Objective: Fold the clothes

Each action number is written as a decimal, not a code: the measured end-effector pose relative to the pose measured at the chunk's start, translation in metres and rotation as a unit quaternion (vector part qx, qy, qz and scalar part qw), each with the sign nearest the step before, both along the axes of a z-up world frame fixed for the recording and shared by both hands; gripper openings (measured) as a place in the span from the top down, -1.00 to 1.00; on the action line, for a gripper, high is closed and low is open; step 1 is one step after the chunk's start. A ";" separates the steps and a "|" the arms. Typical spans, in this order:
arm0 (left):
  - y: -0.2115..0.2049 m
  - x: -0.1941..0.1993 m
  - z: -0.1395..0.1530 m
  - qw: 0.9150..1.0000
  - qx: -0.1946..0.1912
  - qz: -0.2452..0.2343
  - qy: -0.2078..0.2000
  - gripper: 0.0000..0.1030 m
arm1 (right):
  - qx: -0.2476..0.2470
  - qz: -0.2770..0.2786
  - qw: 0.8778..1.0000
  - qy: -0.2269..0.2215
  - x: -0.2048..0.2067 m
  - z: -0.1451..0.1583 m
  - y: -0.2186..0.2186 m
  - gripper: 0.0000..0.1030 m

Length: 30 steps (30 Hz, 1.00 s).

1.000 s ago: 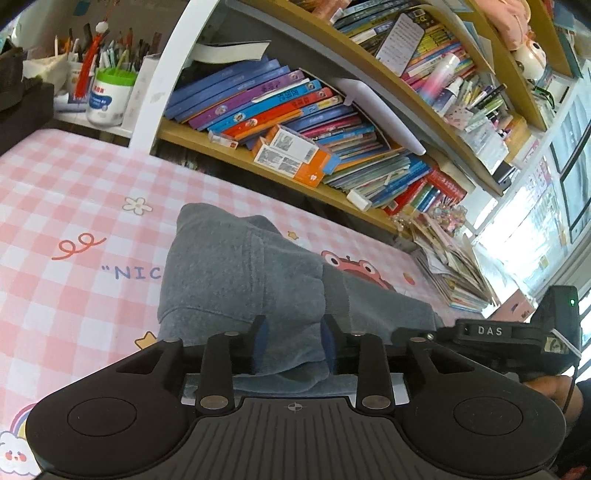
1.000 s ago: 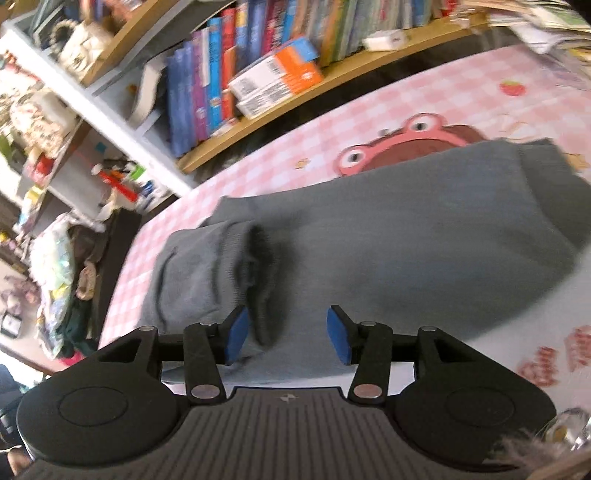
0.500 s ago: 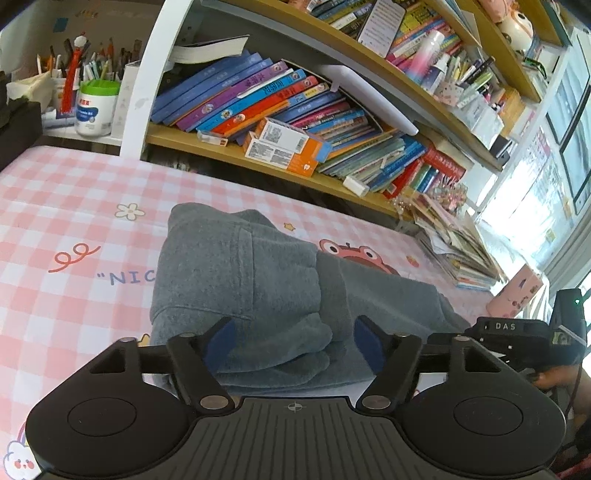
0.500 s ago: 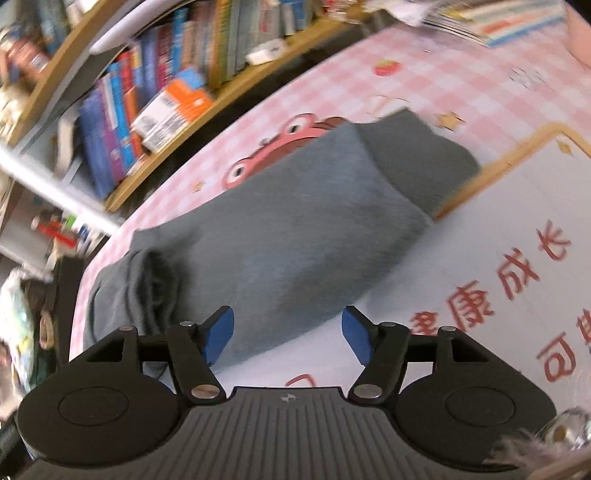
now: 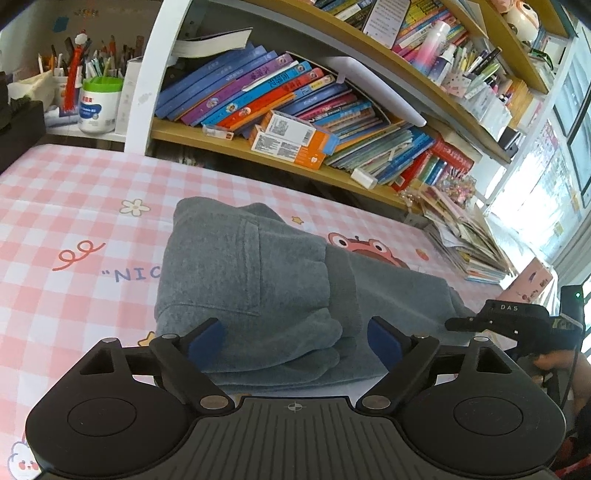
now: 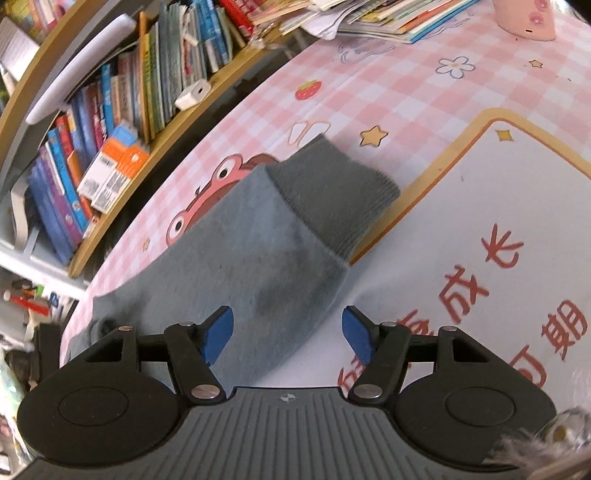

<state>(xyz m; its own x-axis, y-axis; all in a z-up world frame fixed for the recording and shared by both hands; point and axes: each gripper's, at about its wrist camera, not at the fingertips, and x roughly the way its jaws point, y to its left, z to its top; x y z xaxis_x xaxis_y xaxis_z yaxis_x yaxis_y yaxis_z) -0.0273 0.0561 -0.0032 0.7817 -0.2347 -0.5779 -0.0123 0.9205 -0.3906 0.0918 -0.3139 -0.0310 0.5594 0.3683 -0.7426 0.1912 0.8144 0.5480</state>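
Grey sweatpants lie on the pink checked tablecloth, the waist end with its pocket folded over the legs. My left gripper is open and empty, just in front of the folded waist edge. In the right wrist view the pant leg runs away to its ribbed cuff. My right gripper is open and empty, over the leg's near edge. It also shows in the left wrist view at the right.
A wooden bookshelf full of books stands behind the table. A stack of magazines lies at the table's far right. A white tub and pens stand at the back left. A pink box sits past the cuff.
My left gripper has let go of the waist fold, opened wide and drawn back. My right gripper has opened wider and swung along the leg toward the cuff.
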 end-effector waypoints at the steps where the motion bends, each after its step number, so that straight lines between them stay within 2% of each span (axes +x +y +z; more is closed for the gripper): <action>1: 0.000 0.000 0.000 1.000 0.002 0.000 0.000 -0.71 | 0.000 -0.004 1.000 -0.001 0.002 0.000 -0.001 -0.23; 5: -0.001 0.001 0.000 1.000 0.007 -0.002 -0.002 -0.72 | -0.003 -0.013 1.000 -0.004 0.009 -0.001 -0.002 -0.22; 11: 0.001 0.002 -0.002 1.000 0.000 -0.001 -0.002 -0.72 | -0.033 0.001 0.999 -0.006 0.019 0.000 0.005 0.11; 15: 0.001 0.002 -0.002 1.000 0.001 -0.003 -0.001 -0.72 | -0.054 0.014 0.998 -0.021 0.020 0.005 0.006 0.72; 16: 0.001 0.002 -0.002 1.000 0.001 -0.003 -0.002 -0.72 | -0.047 0.017 0.998 -0.039 0.017 0.010 0.005 0.76; 19: 0.000 0.002 -0.002 1.000 0.002 -0.002 -0.001 -0.72 | -0.012 0.029 0.995 -0.098 0.007 0.024 0.003 0.79; 21: -0.001 0.002 -0.003 1.000 0.003 -0.003 -0.001 -0.72 | 0.004 0.036 0.993 -0.112 0.005 0.027 0.003 0.79; 24: -0.002 0.002 -0.002 1.000 0.004 -0.004 -0.001 -0.72 | 0.000 0.019 0.997 -0.072 0.011 0.017 0.001 0.79; 28: 0.000 0.002 -0.003 1.000 0.000 -0.002 -0.001 -0.72 | 0.019 -0.013 0.999 -0.024 0.017 0.001 -0.008 0.65; 30: -0.001 0.003 -0.003 1.000 0.001 -0.002 0.001 -0.72 | 0.025 -0.020 0.999 -0.012 0.018 -0.004 -0.010 0.43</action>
<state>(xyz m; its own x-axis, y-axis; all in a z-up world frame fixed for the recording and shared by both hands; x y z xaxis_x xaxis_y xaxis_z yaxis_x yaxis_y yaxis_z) -0.0243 0.0554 -0.0066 0.7796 -0.2368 -0.5798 -0.0092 0.9214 -0.3885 0.1102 -0.3239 -0.0354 0.5923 0.3819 -0.7095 0.2092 0.7775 0.5931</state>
